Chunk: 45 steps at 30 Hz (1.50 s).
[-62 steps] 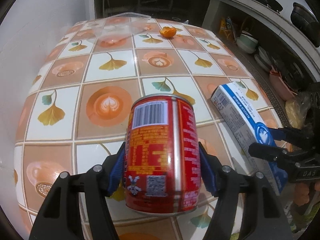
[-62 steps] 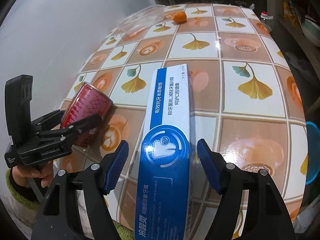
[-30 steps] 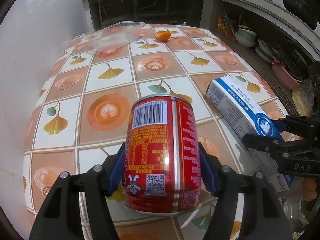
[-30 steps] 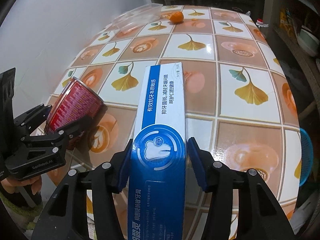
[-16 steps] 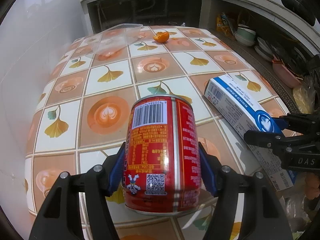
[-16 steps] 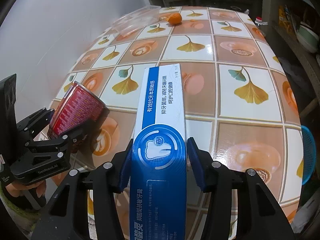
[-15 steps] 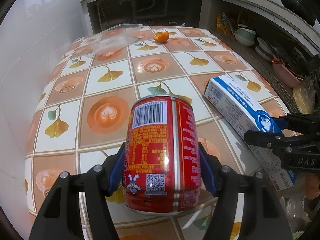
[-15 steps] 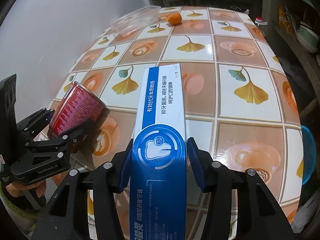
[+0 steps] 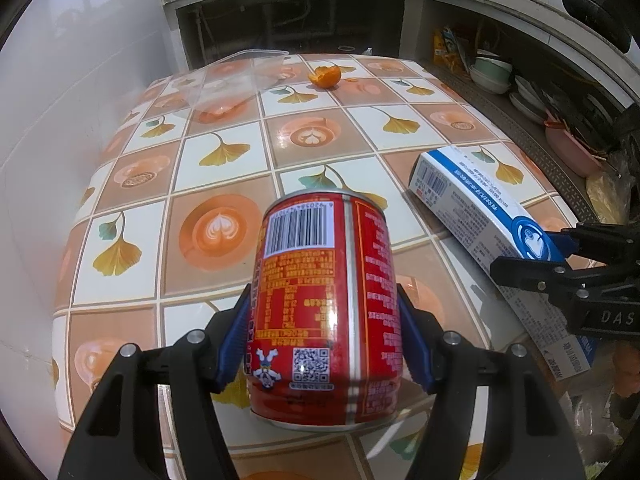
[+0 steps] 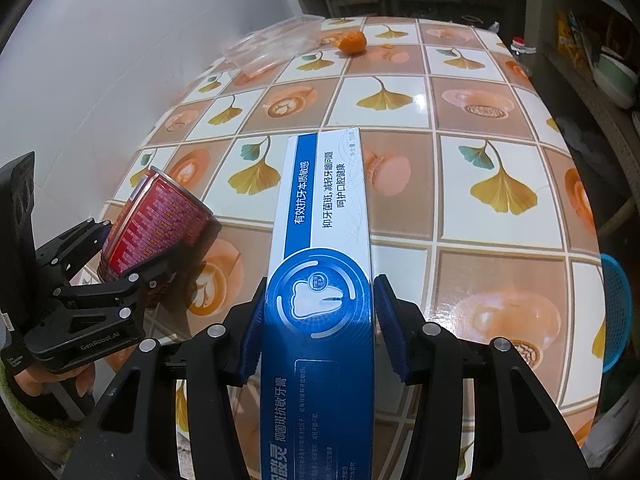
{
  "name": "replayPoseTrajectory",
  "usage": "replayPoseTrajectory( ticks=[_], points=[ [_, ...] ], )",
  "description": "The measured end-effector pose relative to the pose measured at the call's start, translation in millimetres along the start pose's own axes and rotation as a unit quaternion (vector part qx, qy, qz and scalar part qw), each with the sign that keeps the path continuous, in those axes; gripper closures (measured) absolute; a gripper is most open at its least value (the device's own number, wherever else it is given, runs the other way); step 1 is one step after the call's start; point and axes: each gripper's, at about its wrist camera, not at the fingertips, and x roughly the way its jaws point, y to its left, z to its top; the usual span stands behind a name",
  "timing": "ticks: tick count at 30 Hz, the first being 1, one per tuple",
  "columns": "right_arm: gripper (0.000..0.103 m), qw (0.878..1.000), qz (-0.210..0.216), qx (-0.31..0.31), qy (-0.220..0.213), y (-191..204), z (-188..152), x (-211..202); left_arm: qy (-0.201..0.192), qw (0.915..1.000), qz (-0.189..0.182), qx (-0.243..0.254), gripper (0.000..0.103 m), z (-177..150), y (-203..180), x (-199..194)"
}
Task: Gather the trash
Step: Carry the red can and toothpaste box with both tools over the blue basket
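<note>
Can [image 9: 326, 312] clenched in my left hand-held gripper [image 9: 324, 340], toothpaste box [image 10: 320, 280] in right hand-held gripper [image 10: 318, 320]; both gripped for binning.

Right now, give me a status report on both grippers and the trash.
Left gripper shut on can. Right gripper shut on box. Orange peel and clear tub left at far end of table. Nothing in the way.

table: tiled tabletop with ginkgo-leaf and coffee-cup print [image 9: 224, 152], sitting against white wall [image 9: 60, 80]
shelves: grey open shelving [image 9: 500, 60] holding stacked bowls [image 9: 490, 76]
basket: blue plastic mesh basket [image 10: 618, 312] showing past table's right edge
</note>
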Motion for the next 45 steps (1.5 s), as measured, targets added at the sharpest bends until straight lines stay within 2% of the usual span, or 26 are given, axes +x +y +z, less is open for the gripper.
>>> replayPoseTrajectory(
  ticks=[30,38,45],
  points=[
    [0.056,1.000,0.016,0.000,-0.015,-4,-4,-11,-0.019,0.9996,0.014,0.012,0.039,3,-10,-15],
    [0.056,1.000,0.016,0.007,-0.025,-7,-7,-19,-0.028,0.9994,0.007,0.021,0.039,9,-17,-18],
    [0.056,0.999,0.006,0.020,-0.034,-14,-12,-30,-0.039,0.9985,-0.015,0.034,0.039,13,-27,-22]
  ],
)
